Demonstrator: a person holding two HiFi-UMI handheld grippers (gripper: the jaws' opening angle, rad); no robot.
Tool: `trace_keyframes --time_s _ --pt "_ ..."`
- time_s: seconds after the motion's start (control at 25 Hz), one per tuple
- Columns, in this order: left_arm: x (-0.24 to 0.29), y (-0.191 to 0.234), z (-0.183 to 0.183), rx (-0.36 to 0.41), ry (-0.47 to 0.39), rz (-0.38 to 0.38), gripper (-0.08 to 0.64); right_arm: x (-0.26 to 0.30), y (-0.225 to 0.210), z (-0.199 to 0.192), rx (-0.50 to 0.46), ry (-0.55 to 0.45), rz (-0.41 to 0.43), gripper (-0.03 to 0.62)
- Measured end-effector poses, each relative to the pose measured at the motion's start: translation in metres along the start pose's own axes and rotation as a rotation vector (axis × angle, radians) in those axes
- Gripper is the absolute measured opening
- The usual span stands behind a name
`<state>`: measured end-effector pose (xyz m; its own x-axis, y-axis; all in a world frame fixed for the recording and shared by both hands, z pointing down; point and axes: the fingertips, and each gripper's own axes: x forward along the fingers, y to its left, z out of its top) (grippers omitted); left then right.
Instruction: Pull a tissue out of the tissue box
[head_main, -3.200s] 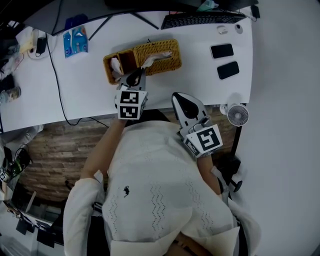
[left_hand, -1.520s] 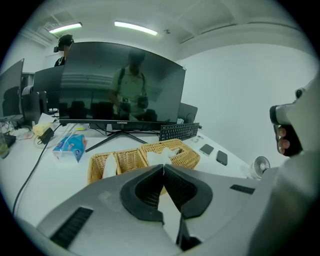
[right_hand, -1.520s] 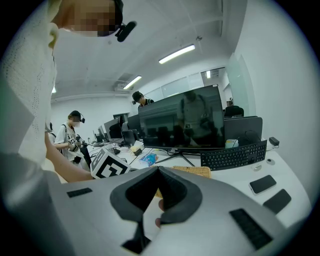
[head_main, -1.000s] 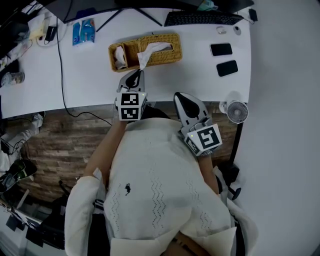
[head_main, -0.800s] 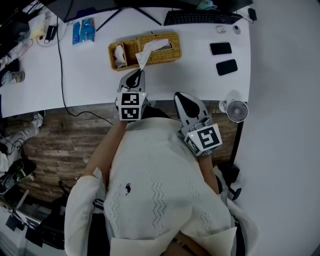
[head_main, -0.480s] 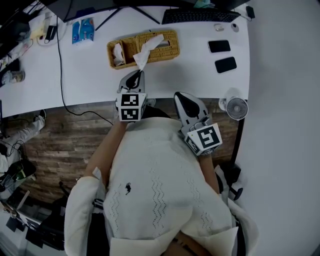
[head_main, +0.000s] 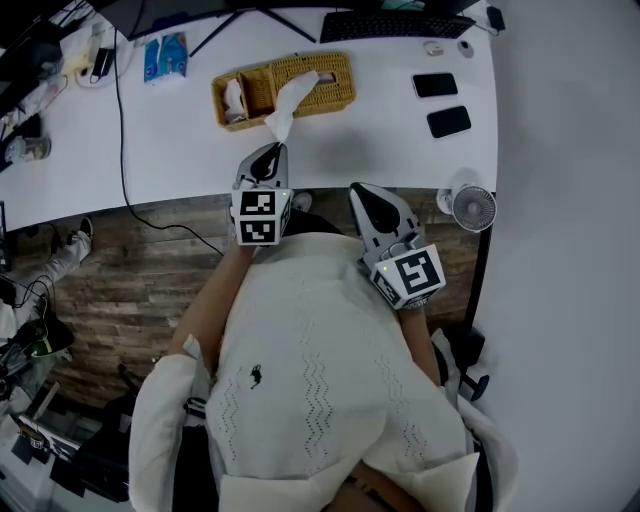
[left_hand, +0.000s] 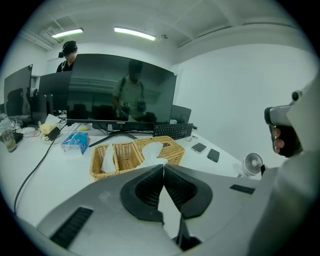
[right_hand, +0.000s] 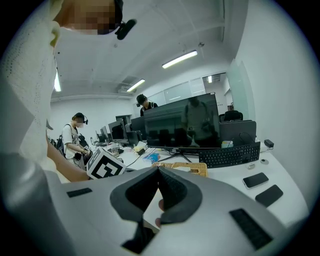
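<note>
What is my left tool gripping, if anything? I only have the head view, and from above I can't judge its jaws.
Observer: In the left gripper view, the left tool has its jaws pressed together on the near corner of the tissue.
Operator: Is the tissue free of the box?
Observer: No. Seen from that side, it rises out of the slot of the wicker tissue box and runs to the jaw tips.
Operator: And the right tool?
Observer: The right gripper view shows the right tool with its jaws closed and nothing between them.
</note>
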<state>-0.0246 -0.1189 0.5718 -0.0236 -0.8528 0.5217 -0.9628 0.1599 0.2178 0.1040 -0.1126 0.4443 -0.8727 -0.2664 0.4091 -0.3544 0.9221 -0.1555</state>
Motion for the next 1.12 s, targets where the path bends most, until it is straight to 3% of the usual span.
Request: trace_keyframes --time_s 0.64,1.12 --pt "-0.031 -0.012 -0.012 0.021 -0.016 -0.006 0.014 -0.024 0.011 -0.012 0.005 -0.025 -0.028 0.002" --pt "-0.052 -0.021 -0.011 0.081 -0.025 -0.036 0.014 -0.031 0.014 -0.015 0.029 -0.066 -0.037 0.002"
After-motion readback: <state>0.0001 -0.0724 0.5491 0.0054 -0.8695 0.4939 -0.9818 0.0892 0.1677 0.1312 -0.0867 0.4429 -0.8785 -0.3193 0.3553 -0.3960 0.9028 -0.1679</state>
